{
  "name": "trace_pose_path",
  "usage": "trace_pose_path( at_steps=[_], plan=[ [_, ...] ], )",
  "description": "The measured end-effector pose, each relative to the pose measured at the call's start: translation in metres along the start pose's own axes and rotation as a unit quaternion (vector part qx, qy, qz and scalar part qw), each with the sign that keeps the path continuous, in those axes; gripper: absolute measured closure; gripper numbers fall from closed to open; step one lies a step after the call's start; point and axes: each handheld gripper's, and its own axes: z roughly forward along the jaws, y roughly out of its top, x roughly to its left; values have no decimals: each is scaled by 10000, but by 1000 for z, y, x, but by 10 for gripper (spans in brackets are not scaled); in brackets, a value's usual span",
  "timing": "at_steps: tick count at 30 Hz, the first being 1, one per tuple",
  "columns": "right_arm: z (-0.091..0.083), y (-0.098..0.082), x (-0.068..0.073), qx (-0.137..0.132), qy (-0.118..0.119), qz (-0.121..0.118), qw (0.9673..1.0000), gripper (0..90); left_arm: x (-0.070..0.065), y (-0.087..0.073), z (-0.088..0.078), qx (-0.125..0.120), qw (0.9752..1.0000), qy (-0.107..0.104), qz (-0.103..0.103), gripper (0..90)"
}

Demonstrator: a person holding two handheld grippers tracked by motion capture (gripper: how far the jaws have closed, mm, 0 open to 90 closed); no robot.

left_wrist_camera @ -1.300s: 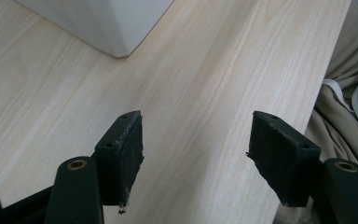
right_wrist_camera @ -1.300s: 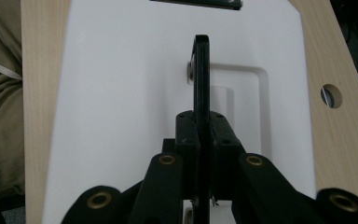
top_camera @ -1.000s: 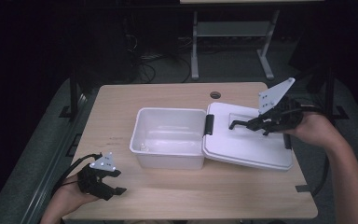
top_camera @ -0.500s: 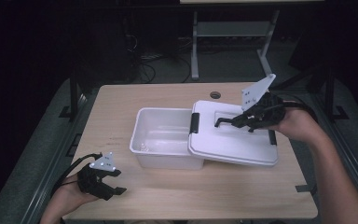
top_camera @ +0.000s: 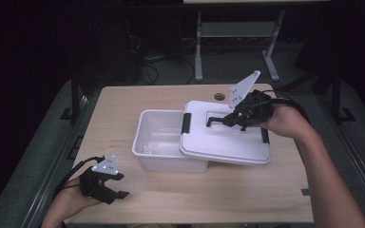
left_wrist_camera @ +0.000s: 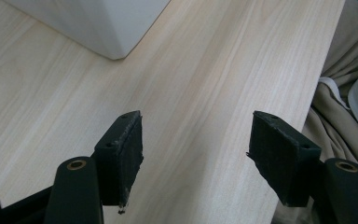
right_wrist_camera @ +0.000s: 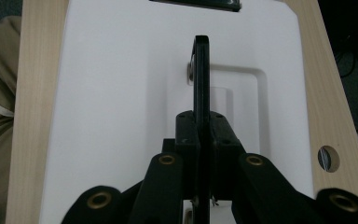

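Observation:
A white plastic box [top_camera: 161, 142] stands open in the middle of the wooden table [top_camera: 123, 109]. Its white lid [top_camera: 228, 142] hangs tilted over the box's right part and covers that side. My right gripper [top_camera: 228, 119] is shut on the lid's black handle [top_camera: 214, 118]. In the right gripper view the jaws pinch the thin handle [right_wrist_camera: 201, 70] above the lid [right_wrist_camera: 121, 93]. My left gripper [top_camera: 119, 190] rests at the table's front left corner, open with nothing between its pads [left_wrist_camera: 126, 149]. A corner of the box [left_wrist_camera: 107, 23] lies ahead of it.
A black latch [top_camera: 186, 123] sits on the lid's left edge and another [top_camera: 265, 135] on its right. A cable hole [top_camera: 219, 96] is in the table's far side. A metal frame [top_camera: 199, 42] stands behind the table. Beige fabric [left_wrist_camera: 349, 93] lies past the near edge.
My right gripper has carried the lid leftward, from beside the box to over its right part. The left gripper has stayed where it was.

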Motion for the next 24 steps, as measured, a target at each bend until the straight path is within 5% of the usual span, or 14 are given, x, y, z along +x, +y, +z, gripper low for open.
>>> trace_pose_path(
  at_steps=[24],
  plan=[
    [30,54,-8,-73,165,-379,9991,841,0,-1,1,-9,10000,-23,1,342]
  ],
)
